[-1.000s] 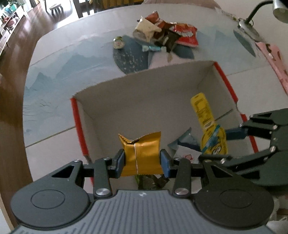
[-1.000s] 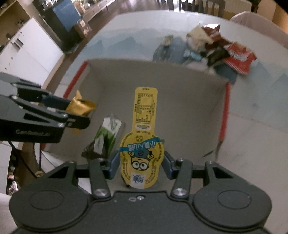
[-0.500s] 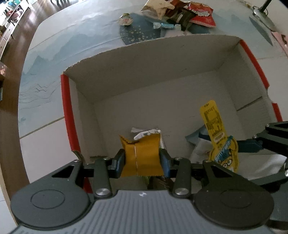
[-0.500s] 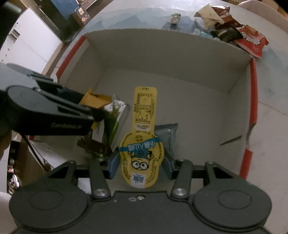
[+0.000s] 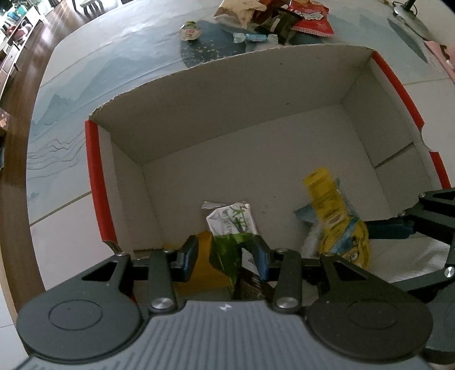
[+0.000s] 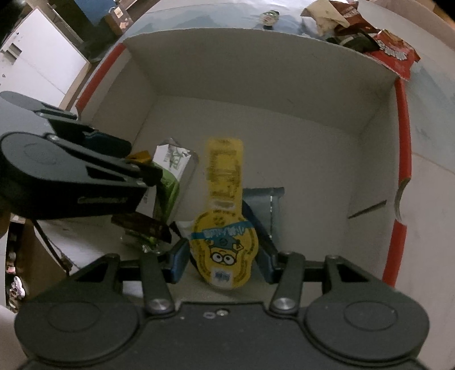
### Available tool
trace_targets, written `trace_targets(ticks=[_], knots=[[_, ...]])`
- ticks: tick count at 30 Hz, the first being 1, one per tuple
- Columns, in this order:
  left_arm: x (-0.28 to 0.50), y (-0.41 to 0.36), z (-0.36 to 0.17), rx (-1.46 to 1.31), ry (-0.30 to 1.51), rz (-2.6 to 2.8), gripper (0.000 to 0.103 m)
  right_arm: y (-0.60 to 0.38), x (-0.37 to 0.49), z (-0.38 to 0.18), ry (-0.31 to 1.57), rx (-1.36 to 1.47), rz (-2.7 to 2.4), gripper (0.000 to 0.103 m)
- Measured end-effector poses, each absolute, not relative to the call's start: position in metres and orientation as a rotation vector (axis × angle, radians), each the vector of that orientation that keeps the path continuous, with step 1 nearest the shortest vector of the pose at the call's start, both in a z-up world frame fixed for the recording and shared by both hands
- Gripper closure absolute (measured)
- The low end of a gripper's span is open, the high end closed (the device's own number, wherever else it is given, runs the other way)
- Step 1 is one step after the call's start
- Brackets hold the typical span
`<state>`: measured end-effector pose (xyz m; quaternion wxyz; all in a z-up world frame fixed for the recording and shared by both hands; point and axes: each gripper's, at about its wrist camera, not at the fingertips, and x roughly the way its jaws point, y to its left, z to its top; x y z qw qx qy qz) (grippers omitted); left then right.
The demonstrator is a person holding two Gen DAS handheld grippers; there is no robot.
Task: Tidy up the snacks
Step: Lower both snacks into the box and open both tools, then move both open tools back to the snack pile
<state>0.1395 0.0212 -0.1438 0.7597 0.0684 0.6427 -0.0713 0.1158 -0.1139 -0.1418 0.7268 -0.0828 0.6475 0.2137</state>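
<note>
Left wrist view first: the left gripper (image 5: 226, 256) pointed straight down into the cardboard box (image 5: 227, 133), low at the box's 6 o'clock side. Its jaws stood part open. The gold packet (image 5: 203, 266) lay against the left pad, but a green-and-white packet (image 5: 231, 227) crowded the same gap, so I could not tell whether the pads pressed on the gold one or had let it go. The yellow cartoon pouch (image 5: 338, 224) showed at 3 o'clock of that gripper, with the right gripper's fingers (image 5: 392, 229) reaching in from the frame's right edge. More snacks (image 5: 273, 20) sat on the table (image 5: 71, 94) beyond the far wall, at 12 o'clock. To do this step well, I judged each packet should be let go only once it rested on the floor of the box, then the gripper lifted straight up so nothing snagged.

Right wrist view: the right gripper (image 6: 223, 261) had the yellow cartoon pouch between its jaws, which stood about half open; small gaps seemed to show beside the rounded body, so the hold looked slack or released. The pouch's long axis ran from 6 to 12 o'clock, narrow neck toward the far wall, round printed end nearest the camera. It leaned over a grey packet (image 6: 267, 202). The left gripper's fingers (image 6: 113, 168) sat at 9 o'clock.
</note>
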Motion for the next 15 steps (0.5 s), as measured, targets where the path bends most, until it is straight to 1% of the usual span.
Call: trace_targets(ticks=[1, 3, 4, 5, 12, 15], knots=[[0.139, 0.021, -0.143, 0.146, 1.398, -0.157, 0.062, -0.114, 0.116, -0.141, 1.426, -0.179, 0.470, 0.051], [0.137, 0.022, -0.141, 0.143, 1.391, -0.156, 0.062, -0.116, 0.117, -0.138, 1.417, -0.170, 0.471, 0.041], [0.136, 0.022, -0.140, 0.141, 1.388, -0.157, 0.062, -0.116, 0.117, -0.137, 1.409, -0.166, 0.472, 0.034], [0.135, 0.023, -0.139, 0.134, 1.387, -0.161, 0.062, -0.117, 0.116, -0.135, 1.400, -0.164, 0.475, 0.032], [0.127, 0.031, -0.122, 0.111, 1.343, -0.176, 0.059, -0.128, 0.116, -0.113, 1.353, -0.121, 0.472, 0.030], [0.124, 0.034, -0.110, 0.102, 1.314, -0.181, 0.058, -0.133, 0.116, -0.101, 1.323, -0.105, 0.472, 0.026]])
